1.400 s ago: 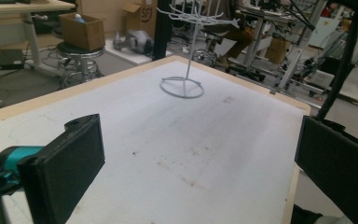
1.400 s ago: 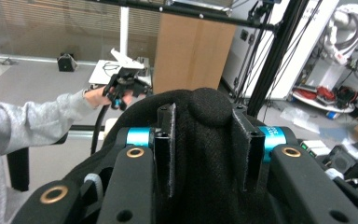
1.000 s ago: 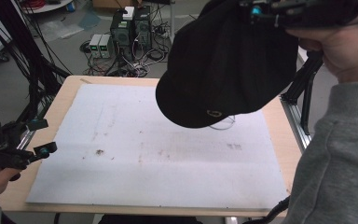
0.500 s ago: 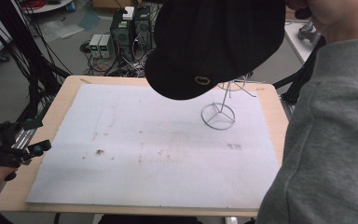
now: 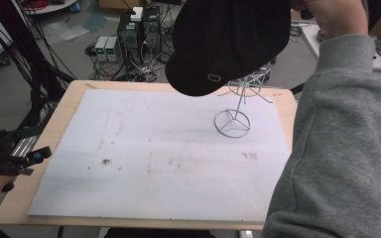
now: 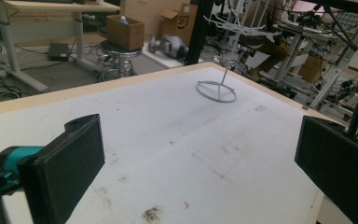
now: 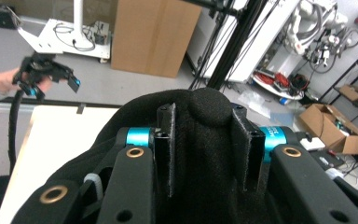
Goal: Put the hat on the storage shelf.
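The black cap (image 5: 228, 42) has travelled up and away from the table (image 5: 54, 129), uncovering the wire stand (image 5: 235, 106), with the right gripper (image 7: 207, 149) pinching its fabric, so hanging it there looks next, while the left gripper (image 5: 27, 158) waits wide open.

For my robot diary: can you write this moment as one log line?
right gripper: shut on black cap | cap: above wire stand | left gripper: open, idle

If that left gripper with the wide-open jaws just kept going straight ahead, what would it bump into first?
Probably the wire stand. The left gripper looks across the bare white mat toward it, with nothing lying between. It points slightly above the mat, so depth is hard to judge.
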A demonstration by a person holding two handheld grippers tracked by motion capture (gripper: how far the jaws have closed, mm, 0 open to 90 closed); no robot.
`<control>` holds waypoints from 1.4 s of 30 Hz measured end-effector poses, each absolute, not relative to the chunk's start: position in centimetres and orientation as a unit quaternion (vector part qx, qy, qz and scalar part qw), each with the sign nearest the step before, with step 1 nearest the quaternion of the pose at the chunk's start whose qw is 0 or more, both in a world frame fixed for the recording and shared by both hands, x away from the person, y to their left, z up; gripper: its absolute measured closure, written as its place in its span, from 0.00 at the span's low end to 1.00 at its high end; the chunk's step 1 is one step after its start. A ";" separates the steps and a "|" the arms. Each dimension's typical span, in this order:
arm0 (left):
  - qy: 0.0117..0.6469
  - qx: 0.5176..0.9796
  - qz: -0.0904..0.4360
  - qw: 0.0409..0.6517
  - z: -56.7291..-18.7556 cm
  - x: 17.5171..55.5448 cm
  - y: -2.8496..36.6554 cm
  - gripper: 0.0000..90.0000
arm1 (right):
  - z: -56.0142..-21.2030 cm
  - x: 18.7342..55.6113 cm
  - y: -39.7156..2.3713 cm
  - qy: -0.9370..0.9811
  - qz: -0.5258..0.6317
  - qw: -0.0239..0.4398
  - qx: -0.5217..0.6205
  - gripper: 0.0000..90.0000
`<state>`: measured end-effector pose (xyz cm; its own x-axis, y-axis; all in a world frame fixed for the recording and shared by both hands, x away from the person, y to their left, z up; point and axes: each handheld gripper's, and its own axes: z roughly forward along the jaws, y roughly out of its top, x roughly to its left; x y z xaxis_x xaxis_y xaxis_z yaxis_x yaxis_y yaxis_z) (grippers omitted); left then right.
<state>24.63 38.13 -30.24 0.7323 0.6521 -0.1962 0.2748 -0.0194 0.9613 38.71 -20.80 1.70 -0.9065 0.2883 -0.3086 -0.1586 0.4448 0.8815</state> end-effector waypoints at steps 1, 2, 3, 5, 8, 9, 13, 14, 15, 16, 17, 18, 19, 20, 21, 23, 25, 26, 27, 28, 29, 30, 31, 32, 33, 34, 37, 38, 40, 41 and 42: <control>0.332 0.697 0.153 0.616 -30.2 24.6 38.1 0.02 | 1.7 38.7 -20.8 0.823 0.525 0.213 0.039 0.74; 0.332 0.697 0.154 0.617 -30.2 24.6 38.2 0.02 | 0.9 39.0 -20.9 0.827 0.520 0.211 0.042 0.74; 0.333 0.696 0.154 0.617 -30.2 24.6 38.2 0.02 | 0.9 39.0 -20.9 0.827 0.520 0.211 0.042 0.74; 0.333 0.696 0.153 0.617 -30.2 24.6 38.2 0.02 | 0.1 39.2 -21.1 0.832 0.512 0.207 0.048 0.74; 0.333 0.697 0.152 0.616 -30.3 24.7 38.1 0.02 | -1.1 39.5 -21.2 0.838 0.506 0.200 0.047 0.74; 0.334 0.697 0.152 0.616 -30.3 24.7 38.1 0.02 | -1.4 39.5 -21.2 0.841 0.502 0.196 0.049 0.74; 0.336 0.698 0.152 0.614 -30.4 24.8 38.0 0.02 | -2.8 39.8 -20.9 0.853 0.484 0.188 0.045 0.73; 0.336 0.698 0.151 0.614 -30.4 24.8 38.0 0.02 | -3.5 39.9 -20.7 0.862 0.471 0.185 0.045 0.73; 0.337 0.698 0.152 0.613 -30.4 24.8 38.0 0.02 | -3.9 39.9 -20.7 0.865 0.464 0.183 0.047 0.73; 0.335 0.698 0.153 0.614 -30.4 24.7 38.0 0.02 | -4.2 39.9 -20.6 0.869 0.456 0.184 0.046 0.73; 0.335 0.698 0.153 0.614 -30.4 24.7 38.0 0.02 | -4.2 39.9 -20.6 0.869 0.456 0.184 0.046 0.73; 0.335 0.697 0.156 0.615 -30.4 24.6 38.0 0.02 | -4.5 39.9 -20.5 0.873 0.449 0.185 0.048 0.73; 0.333 0.695 0.158 0.617 -30.3 24.6 38.0 0.02 | -5.3 39.8 -20.2 0.886 0.422 0.189 0.048 0.72; 0.333 0.695 0.158 0.617 -30.3 24.6 38.0 0.02 | -5.3 39.8 -20.2 0.886 0.422 0.189 0.048 0.72; 0.332 0.696 0.157 0.617 -30.3 24.6 37.9 0.02 | -6.0 39.8 -20.2 0.893 0.407 0.186 0.053 0.72; 0.331 0.698 0.157 0.616 -30.2 24.5 37.8 0.02 | -6.4 39.9 -20.2 0.894 0.405 0.185 0.052 0.72; 0.330 0.697 0.156 0.617 -30.2 24.4 37.8 0.02 | -7.2 39.9 -20.3 0.899 0.395 0.178 0.054 0.72; 0.329 0.698 0.157 0.616 -30.2 24.4 37.8 0.02 | -7.5 39.9 -20.3 0.900 0.394 0.179 0.053 0.72; 0.329 0.698 0.157 0.616 -30.2 24.4 37.8 0.02 | -7.5 39.9 -20.3 0.900 0.394 0.179 0.053 0.72; 0.329 0.699 0.156 0.616 -30.2 24.4 37.8 0.02 | -7.7 39.9 -20.3 0.900 0.393 0.180 0.054 0.72; 0.330 0.698 0.156 0.616 -30.2 24.4 37.8 0.02 | -8.0 39.9 -20.5 0.898 0.398 0.181 0.055 0.71; 0.329 0.698 0.156 0.616 -30.2 24.4 37.8 0.02 | -8.0 39.9 -20.5 0.898 0.398 0.181 0.055 0.71; 0.329 0.698 0.156 0.617 -30.2 24.4 37.8 0.02 | -8.1 39.9 -20.6 0.897 0.399 0.181 0.055 0.70; 0.329 0.697 0.156 0.617 -30.2 24.4 37.8 0.02 | -8.2 39.8 -20.7 0.893 0.406 0.184 0.054 0.70; 0.329 0.697 0.156 0.617 -30.2 24.4 37.8 0.02 | -8.2 39.8 -20.7 0.894 0.406 0.184 0.054 0.70; 0.329 0.698 0.157 0.617 -30.2 24.3 37.8 0.02 | -8.2 39.8 -20.7 0.894 0.405 0.185 0.053 0.70; 0.329 0.696 0.158 0.619 -30.1 24.3 37.9 0.02 | -8.2 39.8 -20.7 0.894 0.405 0.184 0.052 0.68; 0.329 0.696 0.158 0.619 -30.1 24.3 37.9 0.02 | -8.2 39.8 -20.7 0.894 0.405 0.183 0.053 0.66; 0.329 0.696 0.159 0.618 -30.1 24.3 38.0 0.02 | -8.2 39.8 -20.7 0.894 0.408 0.175 0.055 0.59; 0.331 0.696 0.160 0.617 -30.2 24.3 38.1 0.02 | -8.2 39.9 -20.6 0.894 0.410 0.170 0.059 0.56; 0.333 0.696 0.161 0.616 -30.2 24.4 38.2 0.02 | -8.2 39.9 -20.6 0.895 0.409 0.169 0.060 0.55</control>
